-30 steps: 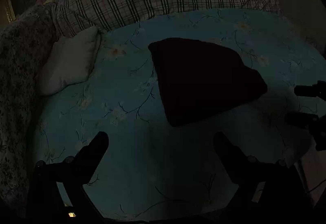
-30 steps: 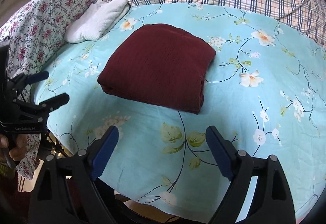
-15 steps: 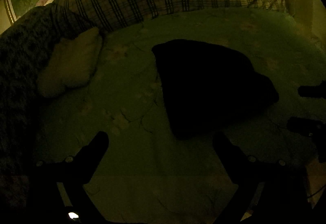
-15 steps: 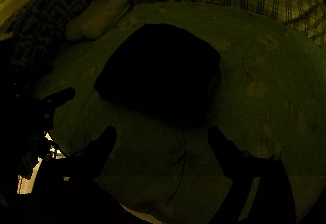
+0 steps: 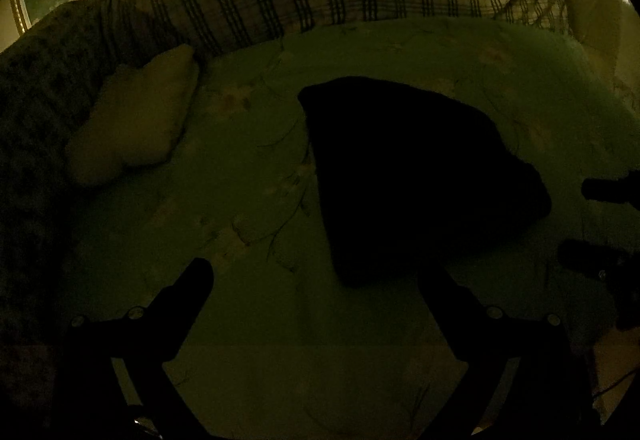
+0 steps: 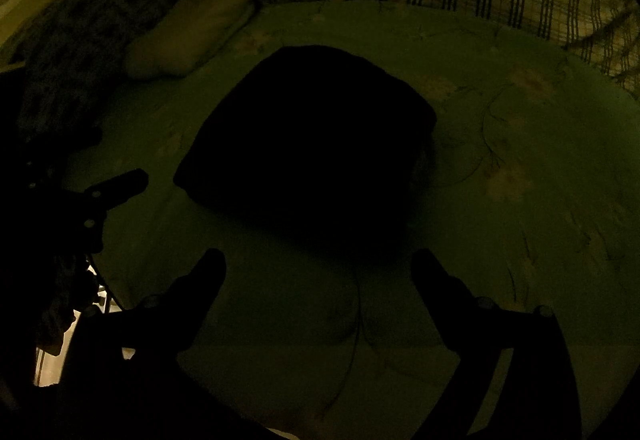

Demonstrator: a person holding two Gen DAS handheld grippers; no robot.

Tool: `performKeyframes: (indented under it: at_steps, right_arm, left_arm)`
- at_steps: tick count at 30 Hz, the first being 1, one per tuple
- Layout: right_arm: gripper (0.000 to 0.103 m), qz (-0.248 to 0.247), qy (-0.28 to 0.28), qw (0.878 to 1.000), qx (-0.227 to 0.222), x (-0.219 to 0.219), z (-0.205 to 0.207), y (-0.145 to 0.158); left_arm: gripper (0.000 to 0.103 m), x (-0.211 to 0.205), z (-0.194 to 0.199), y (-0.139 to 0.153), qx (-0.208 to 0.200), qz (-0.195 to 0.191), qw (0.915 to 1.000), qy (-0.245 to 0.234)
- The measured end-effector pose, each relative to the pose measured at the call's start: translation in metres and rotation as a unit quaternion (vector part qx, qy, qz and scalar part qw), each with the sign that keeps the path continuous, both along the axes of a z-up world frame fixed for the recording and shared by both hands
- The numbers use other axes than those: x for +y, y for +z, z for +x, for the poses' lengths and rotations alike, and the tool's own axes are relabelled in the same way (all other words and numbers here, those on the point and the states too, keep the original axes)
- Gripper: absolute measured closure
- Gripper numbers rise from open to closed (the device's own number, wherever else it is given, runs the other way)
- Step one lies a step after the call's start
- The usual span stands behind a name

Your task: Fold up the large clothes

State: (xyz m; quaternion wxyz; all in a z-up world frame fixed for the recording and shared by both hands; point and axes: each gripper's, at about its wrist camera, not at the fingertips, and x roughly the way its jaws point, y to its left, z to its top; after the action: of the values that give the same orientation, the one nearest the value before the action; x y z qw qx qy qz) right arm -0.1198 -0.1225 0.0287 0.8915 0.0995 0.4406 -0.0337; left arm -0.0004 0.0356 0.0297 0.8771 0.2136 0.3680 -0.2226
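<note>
No readable writing, pics too dark. Your left gripper (image 5: 316,280) and right gripper (image 6: 320,264) both gape apart, holding nothing. Folded garment (image 6: 308,132) lies on bedsheet (image 6: 520,200), just ahead of both.

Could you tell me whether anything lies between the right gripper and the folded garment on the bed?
Nothing visible does. Only bare bed sheet lies between the open right gripper and the folded garment. The frame is very dark, though.
</note>
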Motion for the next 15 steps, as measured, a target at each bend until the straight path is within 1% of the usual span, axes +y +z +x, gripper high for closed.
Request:
performKeyframes:
  at_steps: [8,15]
  right_arm:
    - [0.007,0.003,-0.004,1.0,-0.007,-0.003,0.005,0.003]
    - [0.006,0.003,-0.004,1.0,-0.007,-0.001,0.004,0.004]
  left_arm:
    - [0.001,-0.002,0.005,-0.003,-0.001,-0.001,1.0,-0.001]
    - [0.001,-0.002,0.009,0.0,0.001,-0.005,1.0,-0.002]
